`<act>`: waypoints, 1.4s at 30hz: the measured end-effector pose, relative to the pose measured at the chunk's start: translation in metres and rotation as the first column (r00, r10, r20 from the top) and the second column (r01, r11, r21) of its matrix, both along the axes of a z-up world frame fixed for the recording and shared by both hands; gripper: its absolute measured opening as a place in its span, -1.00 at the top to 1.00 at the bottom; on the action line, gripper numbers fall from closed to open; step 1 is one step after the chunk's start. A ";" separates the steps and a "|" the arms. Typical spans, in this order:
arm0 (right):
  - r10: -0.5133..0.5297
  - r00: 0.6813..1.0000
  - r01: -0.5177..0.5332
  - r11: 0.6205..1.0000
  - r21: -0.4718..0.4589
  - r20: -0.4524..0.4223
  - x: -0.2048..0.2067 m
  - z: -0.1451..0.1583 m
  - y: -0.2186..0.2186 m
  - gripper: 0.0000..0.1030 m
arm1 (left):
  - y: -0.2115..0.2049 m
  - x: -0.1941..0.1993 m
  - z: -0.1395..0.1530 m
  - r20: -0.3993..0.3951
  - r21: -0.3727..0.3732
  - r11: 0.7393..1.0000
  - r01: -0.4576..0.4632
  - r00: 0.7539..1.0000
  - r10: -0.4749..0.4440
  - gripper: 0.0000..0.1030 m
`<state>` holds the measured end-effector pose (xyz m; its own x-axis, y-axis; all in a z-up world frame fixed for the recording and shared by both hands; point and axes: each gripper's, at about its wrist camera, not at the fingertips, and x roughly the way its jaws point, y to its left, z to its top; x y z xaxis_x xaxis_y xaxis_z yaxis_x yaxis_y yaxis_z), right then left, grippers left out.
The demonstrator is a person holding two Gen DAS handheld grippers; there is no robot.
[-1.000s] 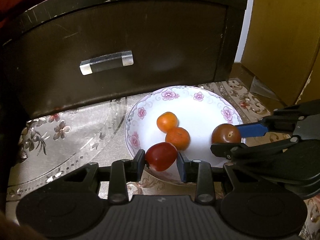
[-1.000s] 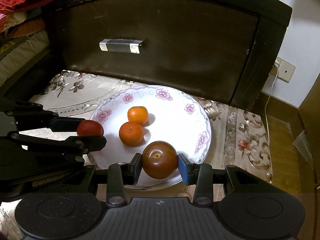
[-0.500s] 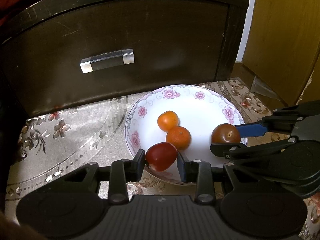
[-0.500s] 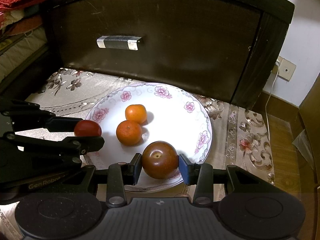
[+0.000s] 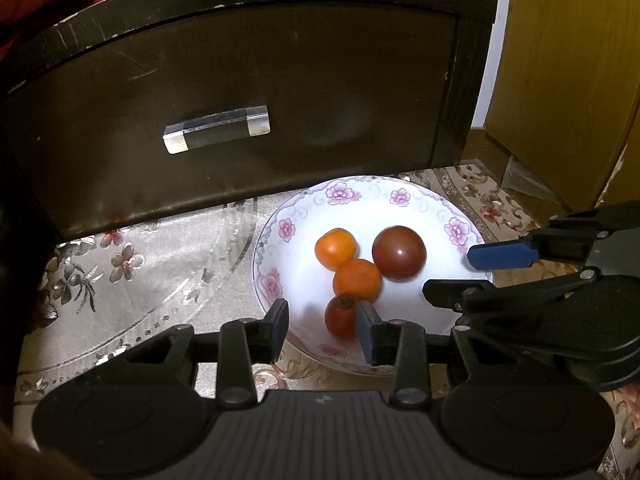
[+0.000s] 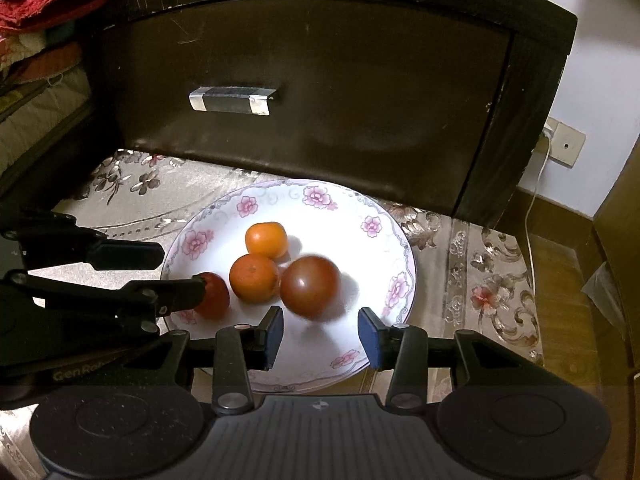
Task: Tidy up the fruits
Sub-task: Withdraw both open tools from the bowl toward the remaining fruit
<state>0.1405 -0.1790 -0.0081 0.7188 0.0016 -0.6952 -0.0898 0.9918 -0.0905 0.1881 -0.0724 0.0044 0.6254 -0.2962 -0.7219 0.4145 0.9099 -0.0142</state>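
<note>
With both grips let go, the step is release onto the plate.
Left fingers (image 5: 323, 330): apart, just opened; red tomato (image 5: 340, 315) loose between them.
Right fingers (image 6: 321, 335): apart; dark tomato (image 6: 309, 292) rolling free.
Plate (image 6: 394, 240): all fruit on it.
Next: probably withdraw both grippers, avoiding the oranges (image 6: 254, 278).

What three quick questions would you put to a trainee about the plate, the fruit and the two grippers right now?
1. How many fruits lie on the plate?
2. True or false: the right gripper is shut on the dark fruit.
3. Which fruit sits between the fingers of the left gripper? A) an orange fruit B) the small red fruit C) the dark fruit

Key:
1. Four.
2. False: its fingers stand open and the dark fruit lies free on the plate ahead of them.
3. B.
</note>
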 end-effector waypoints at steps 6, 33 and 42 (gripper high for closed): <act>-0.002 1.000 0.002 1.000 0.002 0.004 -0.001 0.001 -0.001 0.22 | 0.000 -0.001 0.002 0.010 0.005 1.000 -0.008 1.000 0.007 0.16; 0.043 0.998 -0.044 0.999 0.023 0.039 -0.020 0.012 0.010 0.20 | 0.012 -0.016 0.016 0.048 0.008 0.999 -0.032 0.998 0.032 0.14; 0.063 0.997 -0.064 0.998 0.015 0.037 -0.025 0.012 0.015 0.20 | 0.014 -0.023 0.017 0.052 0.022 0.999 -0.031 0.998 0.030 0.14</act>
